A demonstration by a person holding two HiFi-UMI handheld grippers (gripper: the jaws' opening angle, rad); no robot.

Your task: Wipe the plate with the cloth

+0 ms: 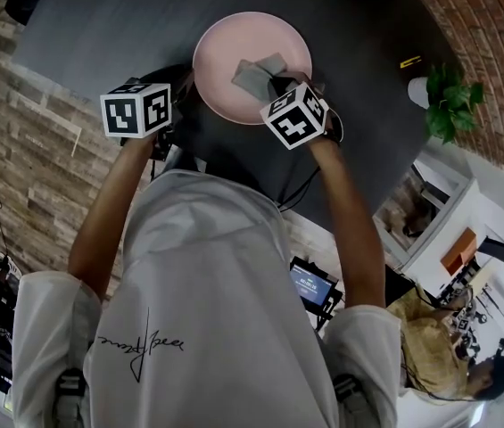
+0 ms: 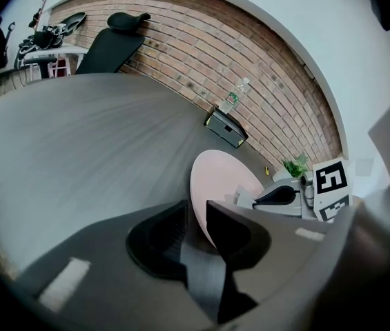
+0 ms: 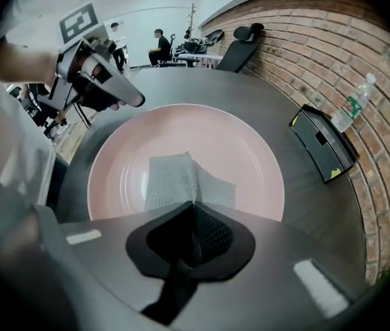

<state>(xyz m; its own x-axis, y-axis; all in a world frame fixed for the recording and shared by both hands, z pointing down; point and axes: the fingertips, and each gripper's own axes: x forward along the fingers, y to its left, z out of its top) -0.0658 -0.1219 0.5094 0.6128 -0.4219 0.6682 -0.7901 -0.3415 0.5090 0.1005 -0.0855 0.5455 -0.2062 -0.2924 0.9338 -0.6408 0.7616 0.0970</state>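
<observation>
A pink plate (image 1: 225,56) lies on the dark table (image 1: 100,34). In it sits a folded grey cloth (image 1: 256,77). My right gripper (image 1: 280,87) points steeply down over the plate's near side and is shut on the cloth (image 3: 174,178), with one fold pinched upright between its jaws (image 3: 193,202). My left gripper (image 1: 183,94) is at the plate's left rim. In the left gripper view the jaws (image 2: 196,216) stand open with the plate (image 2: 226,178) rim running between them and a gap showing. The right gripper (image 2: 281,197) appears beyond the plate there.
A black box (image 3: 322,150) and a water bottle (image 3: 353,102) stand by the brick wall past the plate. A potted plant (image 1: 448,101) sits at the table's right end. An office chair (image 2: 112,43) is at the far side.
</observation>
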